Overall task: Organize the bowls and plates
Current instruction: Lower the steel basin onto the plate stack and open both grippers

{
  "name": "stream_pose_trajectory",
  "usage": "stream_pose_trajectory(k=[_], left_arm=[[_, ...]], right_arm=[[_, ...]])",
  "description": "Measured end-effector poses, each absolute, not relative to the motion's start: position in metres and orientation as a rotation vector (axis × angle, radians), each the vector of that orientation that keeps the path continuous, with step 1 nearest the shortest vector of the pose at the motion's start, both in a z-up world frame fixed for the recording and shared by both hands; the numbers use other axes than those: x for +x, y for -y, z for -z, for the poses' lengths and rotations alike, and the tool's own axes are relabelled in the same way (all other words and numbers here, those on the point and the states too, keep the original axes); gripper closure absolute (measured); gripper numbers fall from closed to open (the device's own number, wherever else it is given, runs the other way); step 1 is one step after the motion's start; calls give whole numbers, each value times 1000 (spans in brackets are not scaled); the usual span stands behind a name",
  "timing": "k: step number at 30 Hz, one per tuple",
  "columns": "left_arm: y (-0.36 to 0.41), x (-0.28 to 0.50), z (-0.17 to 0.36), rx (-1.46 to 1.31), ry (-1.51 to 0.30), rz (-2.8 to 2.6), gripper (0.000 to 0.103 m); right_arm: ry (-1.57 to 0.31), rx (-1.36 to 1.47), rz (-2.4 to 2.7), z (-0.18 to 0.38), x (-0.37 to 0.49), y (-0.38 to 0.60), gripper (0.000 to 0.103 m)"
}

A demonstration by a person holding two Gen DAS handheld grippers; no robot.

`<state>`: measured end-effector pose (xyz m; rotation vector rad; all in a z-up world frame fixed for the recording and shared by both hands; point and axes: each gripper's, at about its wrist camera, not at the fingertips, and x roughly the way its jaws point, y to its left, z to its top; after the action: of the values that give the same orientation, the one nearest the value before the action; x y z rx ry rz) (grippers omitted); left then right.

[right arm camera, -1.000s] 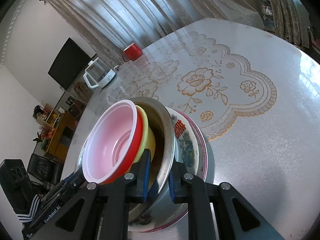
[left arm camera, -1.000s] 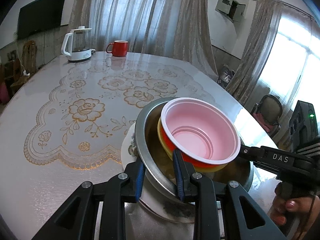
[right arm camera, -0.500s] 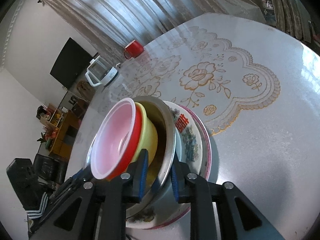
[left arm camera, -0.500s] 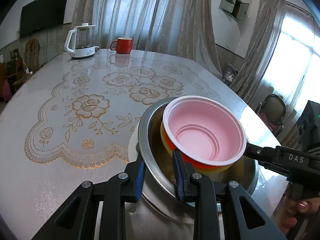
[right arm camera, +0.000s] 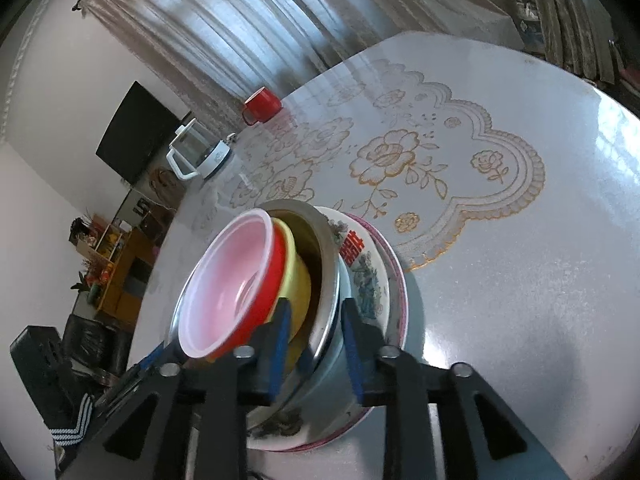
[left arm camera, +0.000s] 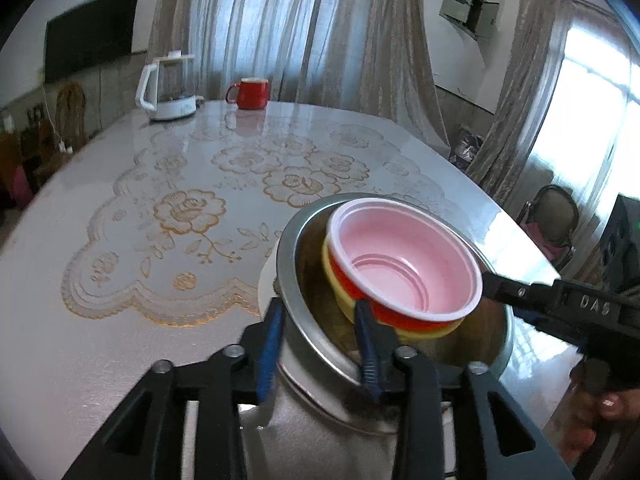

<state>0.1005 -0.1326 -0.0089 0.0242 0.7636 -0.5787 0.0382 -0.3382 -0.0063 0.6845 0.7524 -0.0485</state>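
Left wrist view: the left gripper [left arm camera: 318, 338] pinches the steel bowl [left arm camera: 296, 280] rim — nested pink bowl [left arm camera: 404, 256] inside. The right gripper [right arm camera: 314, 344] clamps the opposite rim; the stack rests on patterned plates [right arm camera: 374, 276] on the table [right arm camera: 540, 264].

A lived-in home dining room: a large table [left arm camera: 120, 344] with a lace-patterned cover carries an electric kettle [left arm camera: 170, 87] and a red mug [left arm camera: 250, 93]. Long sheer curtains [left arm camera: 288, 28] hang at the windows, a flat television [left arm camera: 89, 44] is mounted on the wall, and an upholstered chair [left arm camera: 554, 220] stands near the bright window.
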Motion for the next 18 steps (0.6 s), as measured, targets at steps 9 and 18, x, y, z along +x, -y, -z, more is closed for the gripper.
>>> stream_pose_trajectory(k=[9,18], left_arm=[[118,83,1,34,-730,546,20],[99,58,-9,44,-709,489,6]], right_arm=[[-736,566,86,-12,20,326,63],[-689,467,123,-28,-10,307,48]])
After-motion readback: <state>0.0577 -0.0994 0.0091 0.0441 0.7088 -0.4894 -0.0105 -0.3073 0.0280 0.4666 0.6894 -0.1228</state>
